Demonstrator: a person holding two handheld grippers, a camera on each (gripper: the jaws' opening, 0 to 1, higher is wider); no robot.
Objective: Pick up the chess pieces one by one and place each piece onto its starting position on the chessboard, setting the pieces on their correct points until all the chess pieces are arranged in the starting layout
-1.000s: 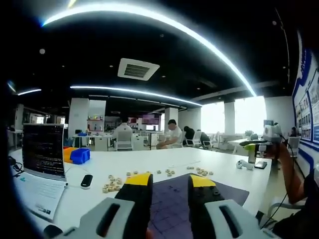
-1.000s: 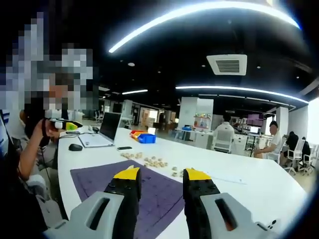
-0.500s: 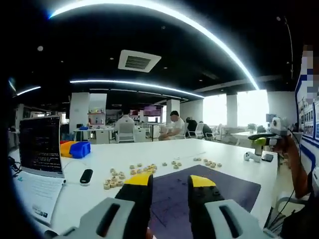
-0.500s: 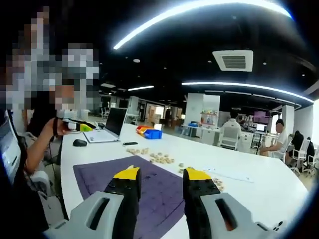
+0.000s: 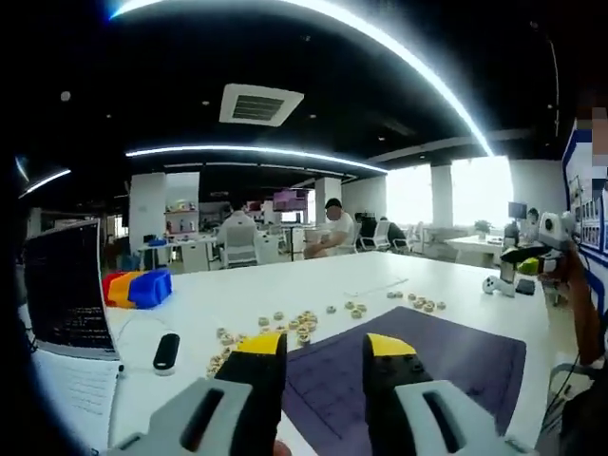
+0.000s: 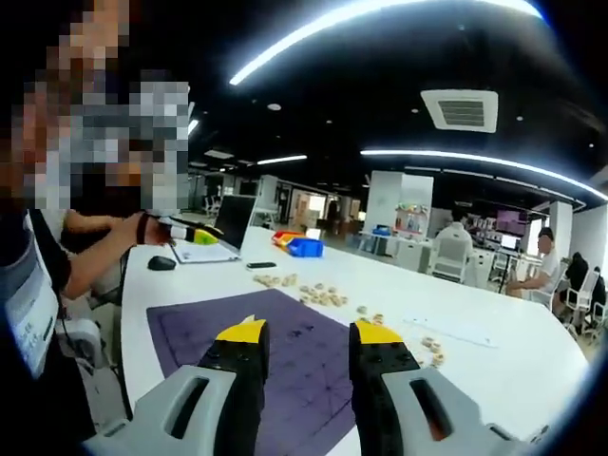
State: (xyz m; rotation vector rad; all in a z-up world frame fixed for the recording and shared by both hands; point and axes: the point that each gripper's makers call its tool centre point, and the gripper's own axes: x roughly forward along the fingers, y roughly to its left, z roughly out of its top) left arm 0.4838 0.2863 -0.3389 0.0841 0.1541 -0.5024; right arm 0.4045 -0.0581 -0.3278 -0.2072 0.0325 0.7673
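Chessboard [image 5: 427, 366], a purple mat on the white table [image 5: 285, 285], lies beyond the spread, empty jaws of both left gripper [image 5: 323, 347] and right gripper [image 6: 306, 332], chess pieces [image 5: 294, 328] scattered along its far edge.

The surface [image 5: 313, 285] is smooth white with a soft sheen. The purple chessboard [image 6: 294, 356] looks like matt cloth, lying flat. The chess pieces [image 5: 302, 326] look like pale, unvarnished wood. The bins [image 5: 139, 287] are glossy plastic. Each gripper's fingers [image 6: 239, 366] look matt black with yellow tips on grey plastic bodies.
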